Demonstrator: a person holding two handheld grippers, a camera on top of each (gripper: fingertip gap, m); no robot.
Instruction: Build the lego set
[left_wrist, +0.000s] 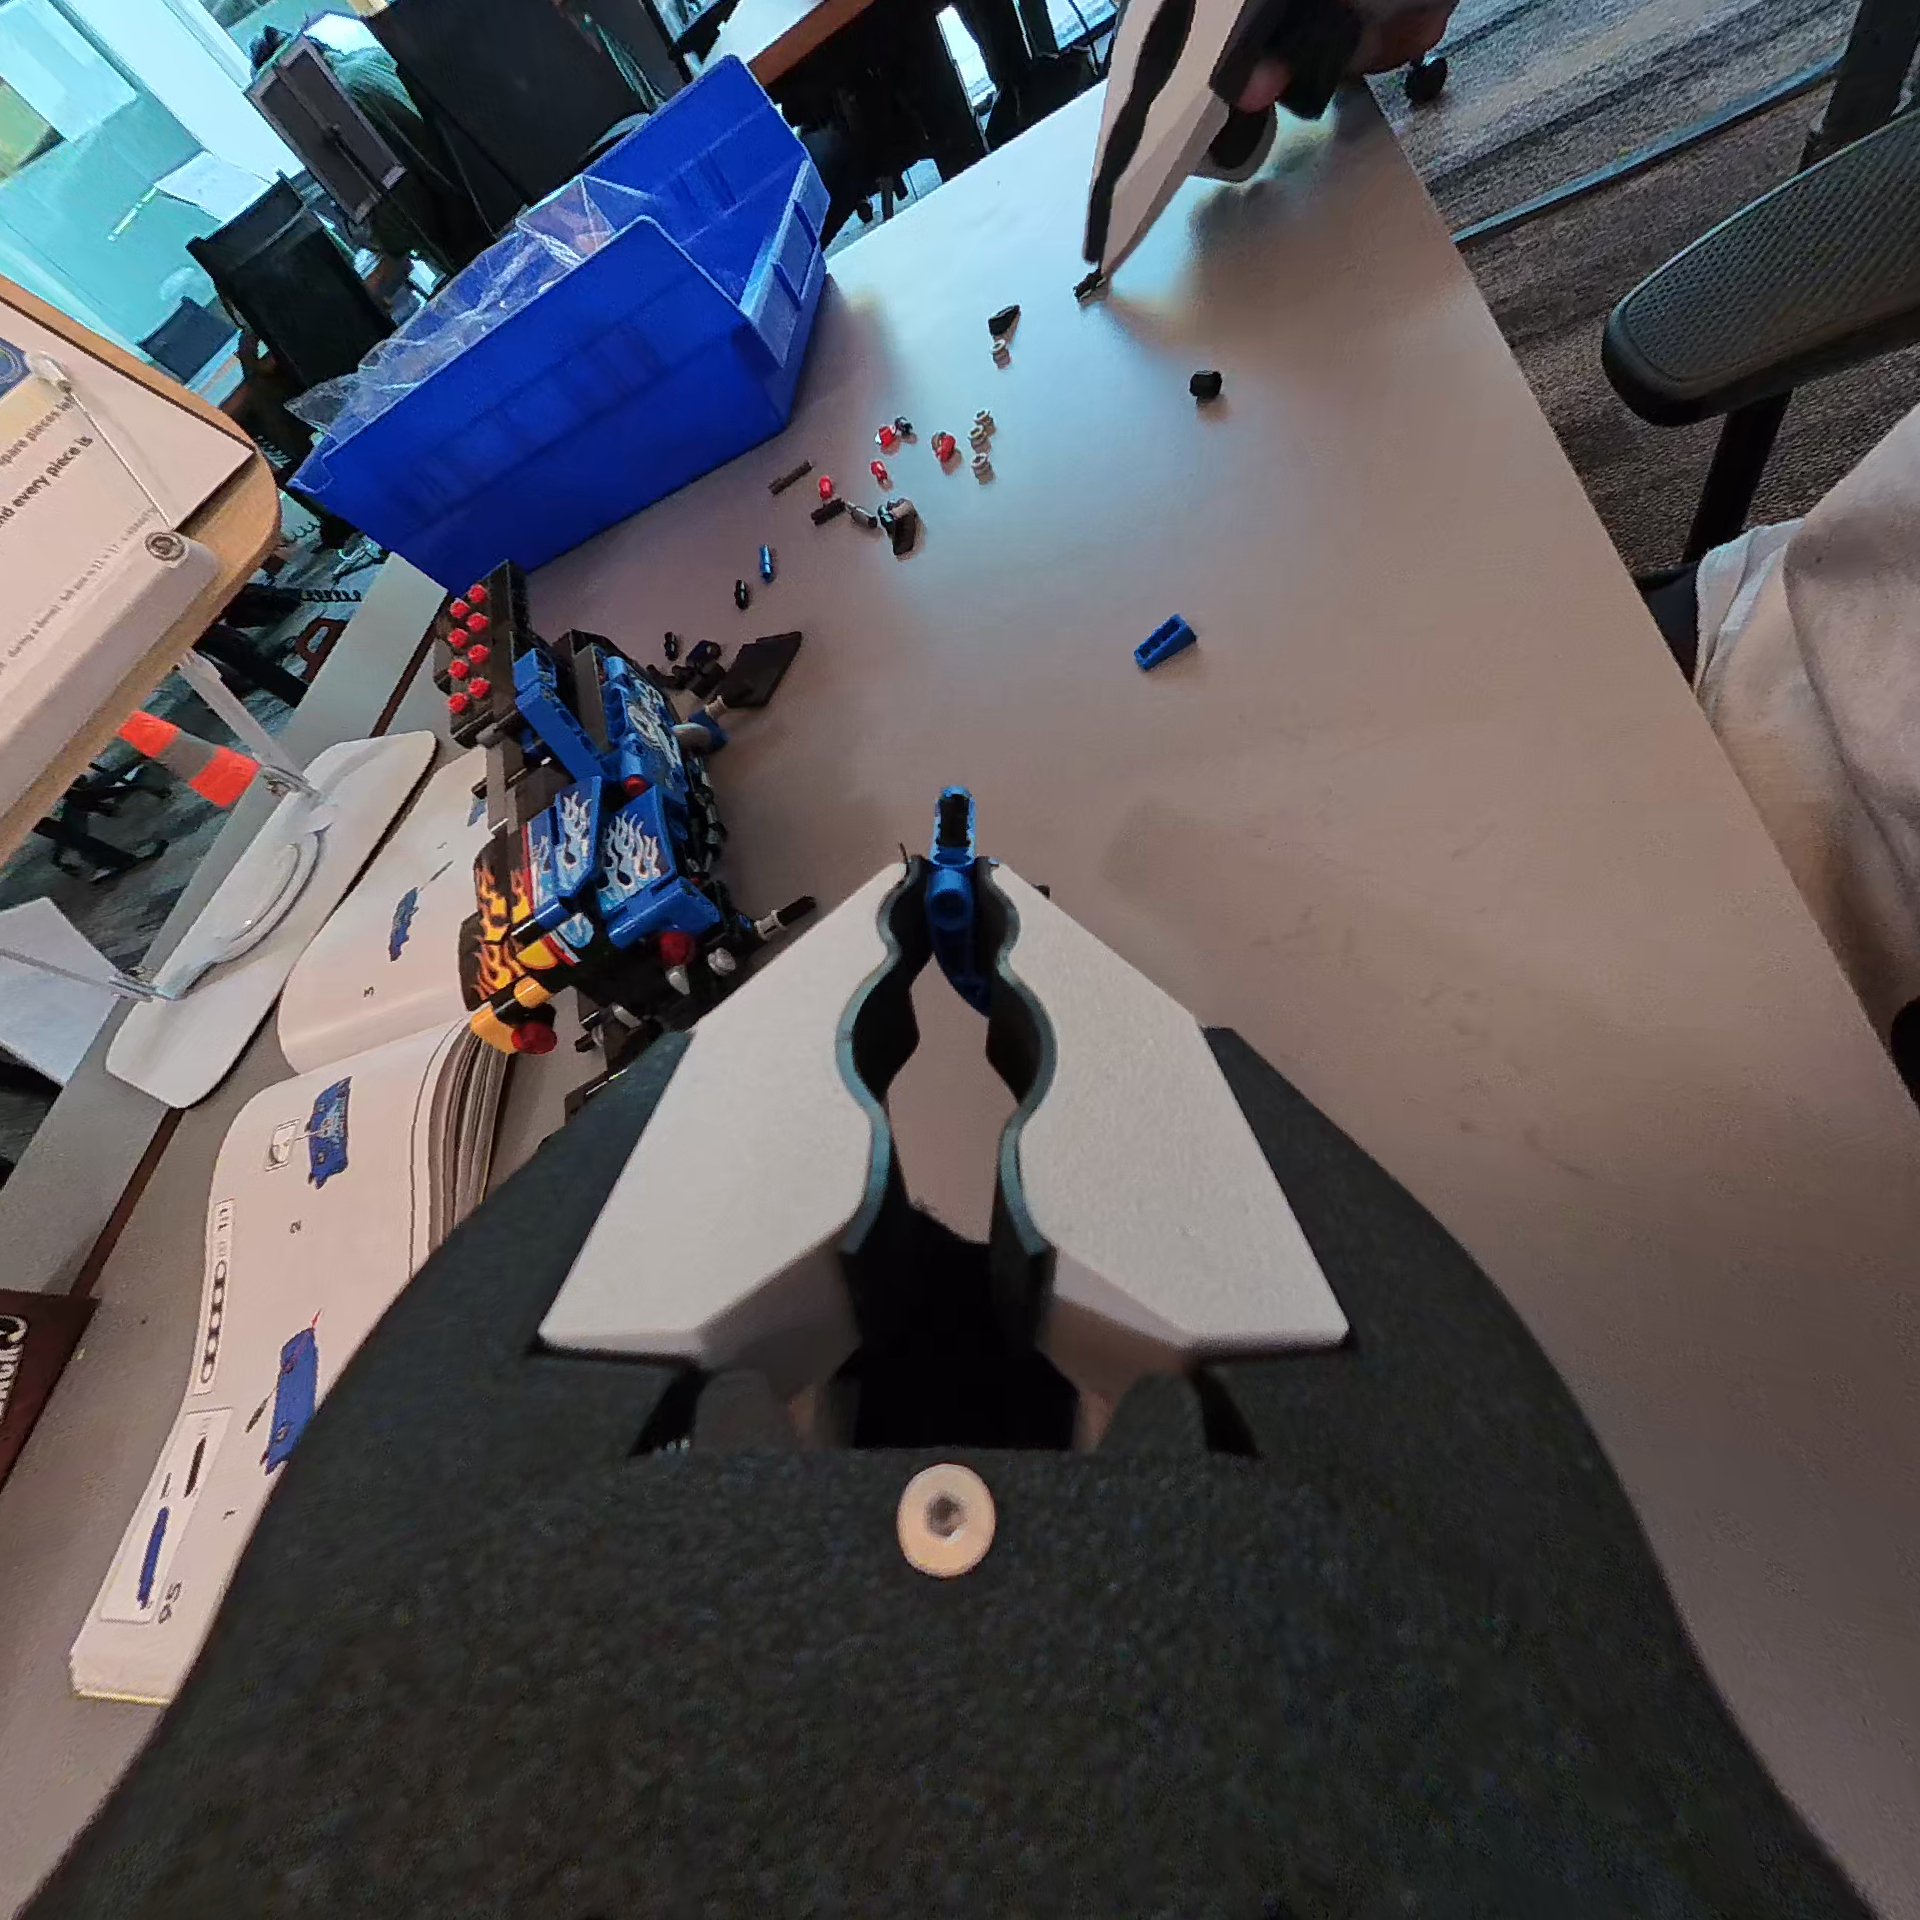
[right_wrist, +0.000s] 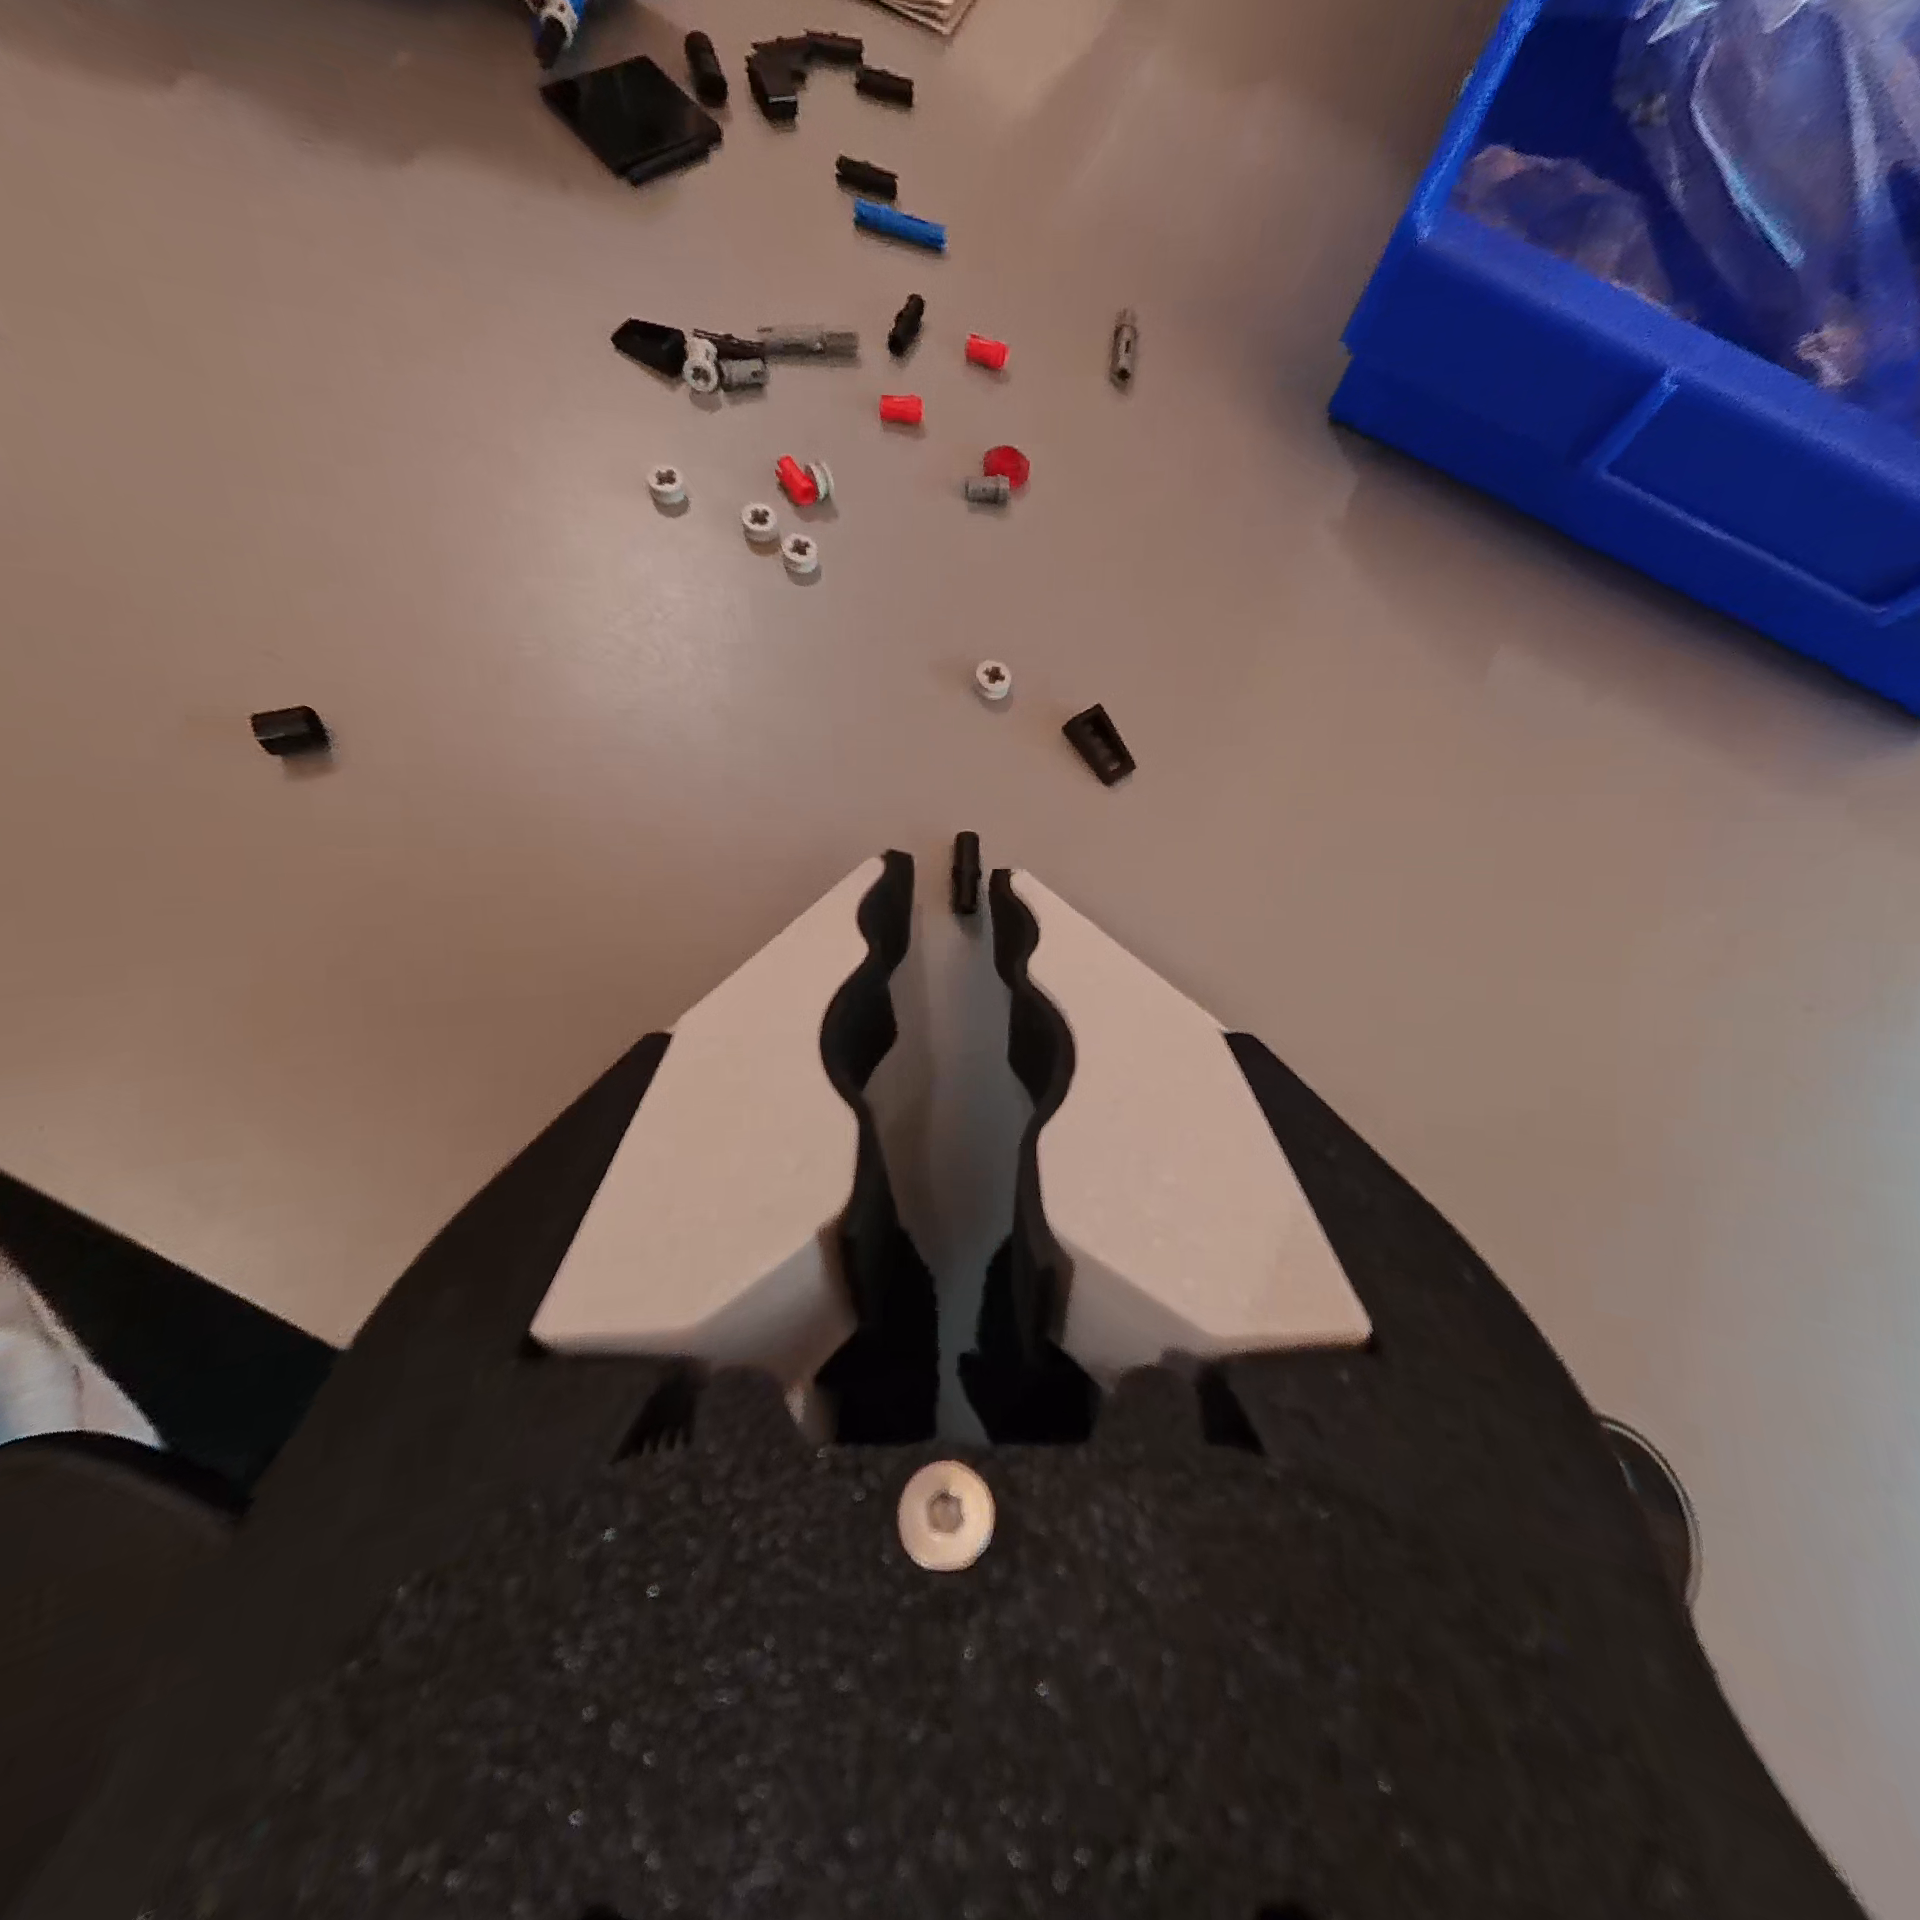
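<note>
A: Far left, at nine o'clock in the left wrist view, an open white instruction booklet with printed build steps (left_wrist: 312, 1226) is laid flat. Just above it the partly built blue and black plastic lego vehicle with flame stickers (left_wrist: 582, 831) is seen; body panels are on, though no wheels can be made out.

B: Centre noted. The left gripper (left_wrist: 948, 878) is pinched on a slim blue plastic beam with a black peg at its tip (left_wrist: 951, 883), held clear of the grey table top (left_wrist: 1351, 935). Not yet joined to the vehicle, it is judged.

A: At twelve o'clock, a scatter of small red, grey and black loose pieces (left_wrist: 914, 457) is left unused beside the blue plastic storage bin (left_wrist: 582, 364). Much remains, by that count.

B: Right side: the right gripper (right_wrist: 951, 868) is spread narrowly around a short black plastic pin (right_wrist: 965, 871) lying on the table. Contact cannot be told; the pin is probably not yet gripped.
</note>
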